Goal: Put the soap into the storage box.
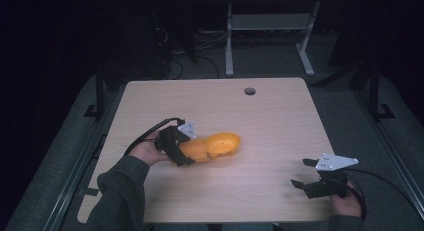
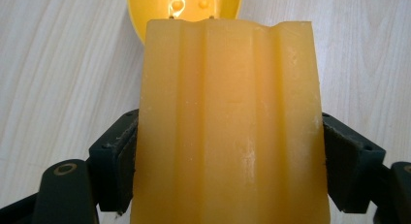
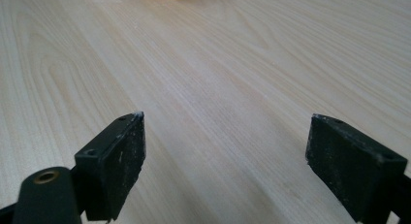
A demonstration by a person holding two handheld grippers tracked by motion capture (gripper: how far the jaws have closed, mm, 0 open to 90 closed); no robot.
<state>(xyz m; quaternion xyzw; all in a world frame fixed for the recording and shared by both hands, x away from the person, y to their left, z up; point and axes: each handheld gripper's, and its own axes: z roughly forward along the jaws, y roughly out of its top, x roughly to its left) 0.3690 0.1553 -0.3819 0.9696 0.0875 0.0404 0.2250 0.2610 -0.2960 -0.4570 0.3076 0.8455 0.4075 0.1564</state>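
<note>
At the left of the high view, a hand in a grey-green sleeve holds the left claw (image 1: pixel 186 152) low over the pale wood-grain tabletop (image 1: pixel 270 121), a black cable looping back from it toward the table's left edge. Its jaws are clamped on the broad ribbed handle of an orange-yellow plastic scoop with a perforated bowl (image 1: pixel 212 146). In the left gripper view the left claw (image 2: pixel 228 161) presses its two black pads against both flanks of the ridged handle, and beyond the handle's far end the round bowl of the scoop (image 2: pixel 228 112) shows small drain holes. The scoop lies left of the tabletop's centre, its bowl pointing toward the right and slightly away from the person; whether the bowl touches the wood I cannot tell.

Farther right, near the front right corner, the other hand holds the right claw (image 1: pixel 302 173) just above the tabletop, well apart from the scoop. Its jaws stand wide with nothing between them; in the right gripper view the right claw (image 3: pixel 225 156) frames bare wood.
</note>
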